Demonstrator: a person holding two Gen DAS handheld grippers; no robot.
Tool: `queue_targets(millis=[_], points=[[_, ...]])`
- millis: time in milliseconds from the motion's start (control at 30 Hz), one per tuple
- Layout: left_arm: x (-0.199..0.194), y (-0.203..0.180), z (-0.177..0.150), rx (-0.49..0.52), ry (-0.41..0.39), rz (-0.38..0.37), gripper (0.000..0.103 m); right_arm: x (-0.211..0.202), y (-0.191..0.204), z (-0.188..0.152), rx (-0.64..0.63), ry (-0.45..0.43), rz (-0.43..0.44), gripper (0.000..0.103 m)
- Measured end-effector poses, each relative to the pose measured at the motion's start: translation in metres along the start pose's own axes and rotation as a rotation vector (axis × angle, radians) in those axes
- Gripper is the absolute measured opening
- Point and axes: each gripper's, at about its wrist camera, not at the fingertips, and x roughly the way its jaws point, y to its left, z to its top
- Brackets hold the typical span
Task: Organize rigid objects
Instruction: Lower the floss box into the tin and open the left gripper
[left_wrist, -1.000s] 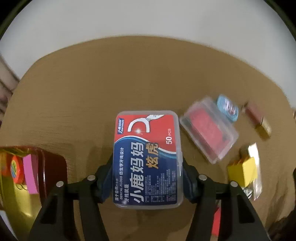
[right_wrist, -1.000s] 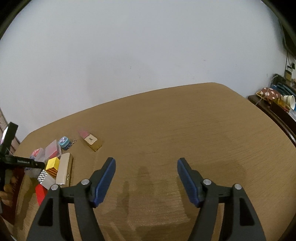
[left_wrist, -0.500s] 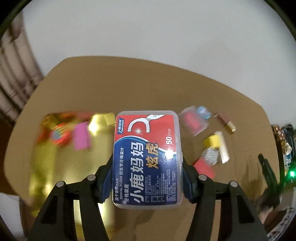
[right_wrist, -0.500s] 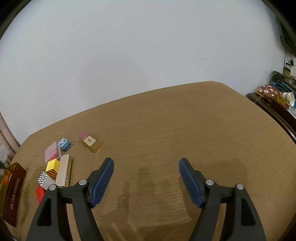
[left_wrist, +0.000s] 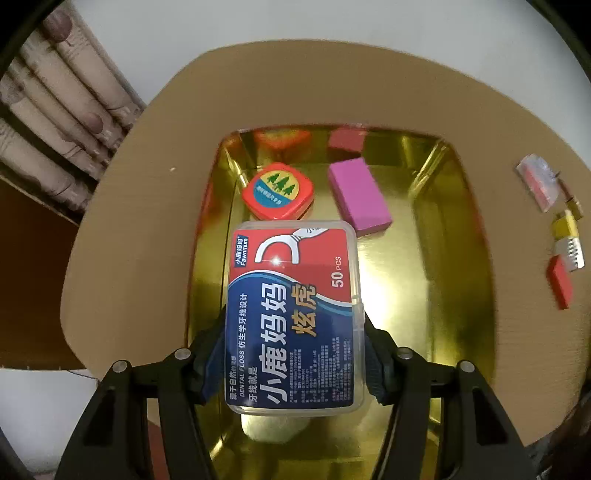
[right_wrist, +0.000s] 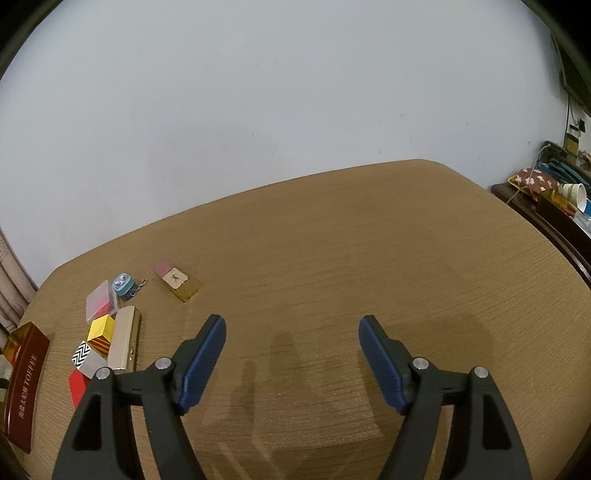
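Observation:
My left gripper (left_wrist: 293, 354) is shut on a clear dental floss box (left_wrist: 293, 314) with a red and blue label, held above the open gold tin (left_wrist: 461, 295). Inside the tin lie a red square case (left_wrist: 277, 191) with a green tree badge and a pink block (left_wrist: 358, 195). My right gripper (right_wrist: 291, 354) is open and empty above the brown table. The tin shows in the right wrist view as a dark red box side (right_wrist: 24, 384) at the far left.
Small items lie in a cluster on the table: a clear case with red contents (right_wrist: 100, 304), a blue round case (right_wrist: 123, 285), a gold-brown block (right_wrist: 177, 282), a yellow striped block (right_wrist: 100, 332), a beige bar (right_wrist: 125, 341), a zigzag block (right_wrist: 86, 358), a red piece (right_wrist: 78, 384). A curtain (left_wrist: 55, 122) hangs far left.
My left gripper has carried the floss box leftwards from over the table to above the gold tin. The right gripper has stayed nearly still and open.

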Motion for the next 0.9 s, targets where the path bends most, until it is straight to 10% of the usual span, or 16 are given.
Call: queue_targets(millis=[667, 900], points=[[-0.033, -0.041, -0.022, 0.116, -0.165, 0.166, 0.076, 0.001, -0.001, -0.001, -0.003, 0.007, 0.0, 0.077], [-0.124, -0.058, -0.072, 0.0, -0.346, -0.007, 0.086, 0.001, 0.002, -0.001, -0.02, 0.021, -0.008, 0.077]])
